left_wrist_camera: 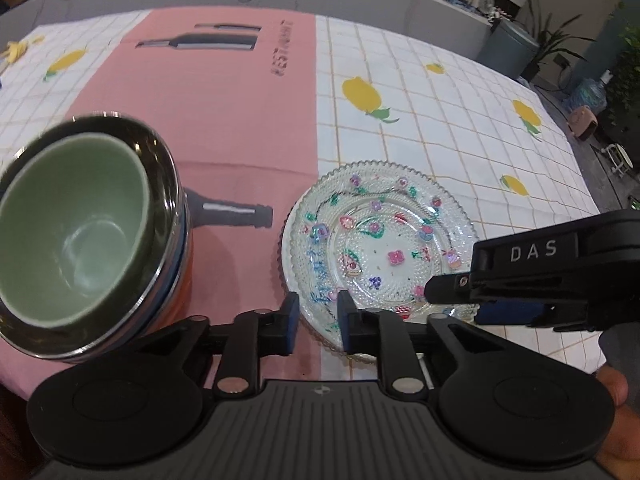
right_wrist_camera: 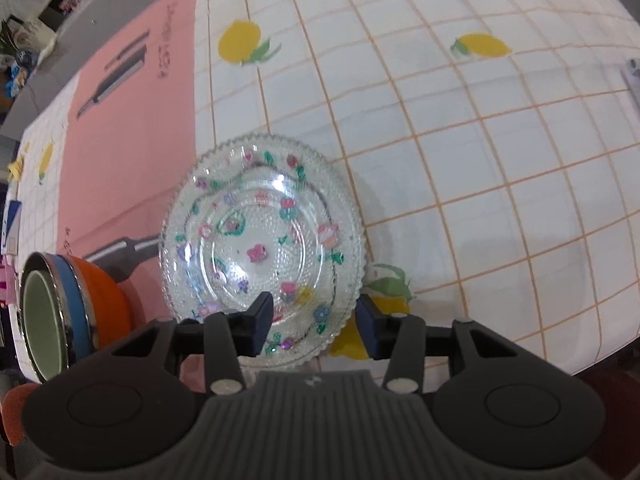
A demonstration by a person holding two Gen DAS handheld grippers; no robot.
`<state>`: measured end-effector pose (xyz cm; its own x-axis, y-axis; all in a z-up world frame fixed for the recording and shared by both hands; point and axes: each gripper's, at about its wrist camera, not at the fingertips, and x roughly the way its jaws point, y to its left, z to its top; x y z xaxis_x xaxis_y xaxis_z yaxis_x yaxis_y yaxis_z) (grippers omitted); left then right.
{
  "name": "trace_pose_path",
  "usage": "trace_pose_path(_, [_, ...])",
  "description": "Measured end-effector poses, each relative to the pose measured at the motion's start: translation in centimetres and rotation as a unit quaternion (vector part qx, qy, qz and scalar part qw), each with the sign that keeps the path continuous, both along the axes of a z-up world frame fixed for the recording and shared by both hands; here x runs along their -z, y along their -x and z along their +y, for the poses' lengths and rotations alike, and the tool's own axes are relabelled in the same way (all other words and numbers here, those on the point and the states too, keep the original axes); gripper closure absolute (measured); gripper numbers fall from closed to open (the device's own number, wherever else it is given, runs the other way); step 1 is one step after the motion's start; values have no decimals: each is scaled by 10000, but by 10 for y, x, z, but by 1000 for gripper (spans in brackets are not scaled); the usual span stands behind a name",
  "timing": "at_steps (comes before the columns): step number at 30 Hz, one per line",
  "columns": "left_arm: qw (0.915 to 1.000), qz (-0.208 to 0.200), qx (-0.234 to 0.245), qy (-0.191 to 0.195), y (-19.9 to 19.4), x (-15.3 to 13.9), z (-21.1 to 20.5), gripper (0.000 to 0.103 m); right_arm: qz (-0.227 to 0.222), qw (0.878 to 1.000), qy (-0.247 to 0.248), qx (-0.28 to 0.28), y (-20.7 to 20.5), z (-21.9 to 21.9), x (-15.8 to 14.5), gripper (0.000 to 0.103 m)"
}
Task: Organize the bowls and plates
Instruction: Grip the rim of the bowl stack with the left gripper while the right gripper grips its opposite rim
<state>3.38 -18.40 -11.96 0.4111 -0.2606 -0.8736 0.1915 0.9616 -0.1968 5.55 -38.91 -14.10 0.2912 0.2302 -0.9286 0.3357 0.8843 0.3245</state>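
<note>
Both grippers are matte black plastic: the left gripper [left_wrist_camera: 318, 320] and right gripper [right_wrist_camera: 314, 322] have blue-padded fingers [left_wrist_camera: 292, 320], silver pivot rivets, two round discs beside a ribbed grey centre panel [left_wrist_camera: 320, 420]. White "DAS" lettering [left_wrist_camera: 534, 251] marks the right one's side.

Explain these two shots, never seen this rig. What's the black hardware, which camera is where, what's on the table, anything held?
No robot arm here: a person holds a two-finger gripper in each hand, each with a fisheye camera looking along its fingers. The left wrist view shows the left gripper, jaws narrowly apart at the rim of a painted glass plate. The right wrist view shows the right gripper open, straddling the plate's near edge. Neither is visibly clamped on it. Beside the plate stands a stack of bowls, green one on top, on a checked lemon tablecloth.
</note>
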Motion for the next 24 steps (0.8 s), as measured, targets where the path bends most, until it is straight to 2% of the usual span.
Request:
trace_pose_path(5, [9995,-251,178,-20,4,-12,2,69,-471,9986,-44,241,13,-7,-12,53])
trace_pose_path(9, [9976,-578,386,42,10,-27,7,60,-1184,9910,-245,581,28,-15,-28,52])
trace_pose_path(13, [9933,-1006,567,5,17,-49,20,50,-1729,9814,4,834,41,-11,-43,52])
trace_pose_path(17, [9872,-1485,571,-121,19,-74,42,39,-2296,9666,545,997,57,4,-62,45])
trace_pose_path(22, [9785,-1997,428,-301,20,-100,72,31,-2559,9611,757,718,65,39,-72,38])
trace_pose_path(24, [9760,-2108,422,-353,20,-106,83,27,-2669,9595,740,515,68,56,-78,30])
